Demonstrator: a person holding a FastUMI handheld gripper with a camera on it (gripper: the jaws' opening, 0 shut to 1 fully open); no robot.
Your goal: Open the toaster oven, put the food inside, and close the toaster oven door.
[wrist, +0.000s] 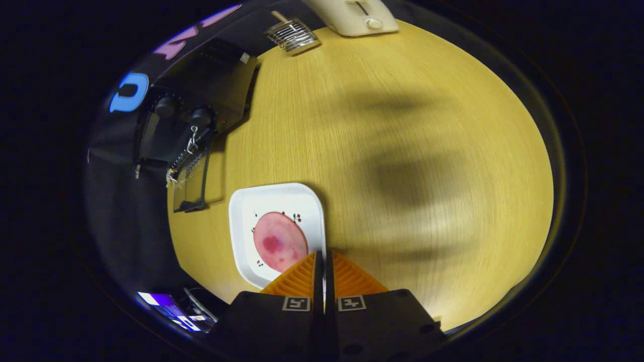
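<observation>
At the far left stands the black toaster oven (pixel 198 123), set on the table's (pixel 402 151) left edge with two round knobs on its face and its glass door (pixel 193 183) apparently already swung down and open, though the fisheye bend makes the hinge hard to read. To the right of it, nearer the camera, sits a white square plate (pixel 241 211) with small printed cherry-like marks, and on it lies the food, a round pink slice (pixel 279 241) with a darker red blotch, most likely ham or a similar cold cut. Just beside the plate's right rim, the hand-held gripper (pixel 323 259) hovers with its two fingers pressed together and nothing between them; the tips overlap the plate's near right corner. Further back, beyond the bare wood, a small metal wire rack (pixel 292 35) and a cream pop-up toaster (pixel 354 17) stand at the table's far edge. The step in hand looks to be picking up the food: the fingers would need to part, shift left over the slice, and close on its edge, since a thin floppy disc lying flat gives little to bite on and may slide across the glazed plate. Gripping the plate's rim may be the surer route. No brand or readable writing shows on the appliances; only square coded markers sit on the gripper's body.
</observation>
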